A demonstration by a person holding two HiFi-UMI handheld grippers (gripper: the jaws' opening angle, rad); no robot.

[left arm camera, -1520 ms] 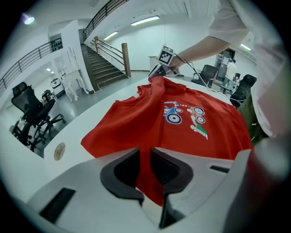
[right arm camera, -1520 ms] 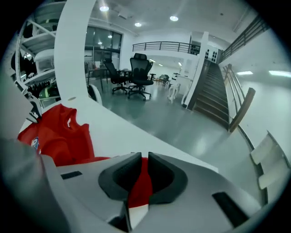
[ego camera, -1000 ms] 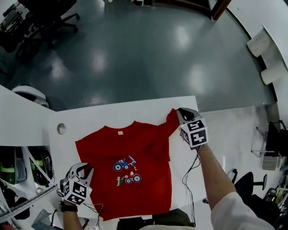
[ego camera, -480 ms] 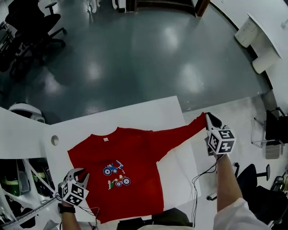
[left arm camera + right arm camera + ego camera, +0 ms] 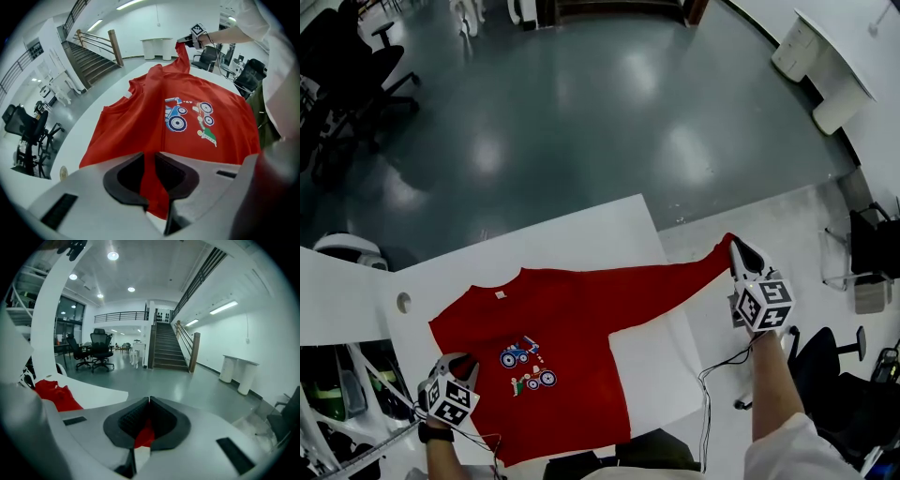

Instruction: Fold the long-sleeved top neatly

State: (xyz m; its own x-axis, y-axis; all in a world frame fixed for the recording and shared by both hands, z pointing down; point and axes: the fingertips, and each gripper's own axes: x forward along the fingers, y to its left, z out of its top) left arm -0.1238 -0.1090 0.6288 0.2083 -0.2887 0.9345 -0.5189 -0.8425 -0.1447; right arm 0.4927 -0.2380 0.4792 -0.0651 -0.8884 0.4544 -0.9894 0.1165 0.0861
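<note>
- Nearest you, at the worktop's near left corner: your left gripper points steeply down, jaws pinched on a fold of red cloth at the left side edge of the top. The left gripper view shows cloth between the pads, with only a narrow gap.
- The top lies flat, front up, over the left and middle of the worktop. The tractor print faces you and the neckline sits toward the far edge.
- Only one sleeve shows. It runs out straight from the shoulder, across the far right corner and past the right edge.
- Your right gripper is off the worktop, out over the floor. Its jaws are closed tight on the cuff, with a red tip wedged between the pads.
- Step, my read: the sleeve is pulled out taut and no fold is made yet, so this is early in the task.
- Next move calls for: bring the cuff back in over the chest and lay the sleeve flat across the body. Keep the left pinch as an anchor so the body doesn't drag. Don't let go of the cuff while it hangs off the edge, or it will drop.
</note>
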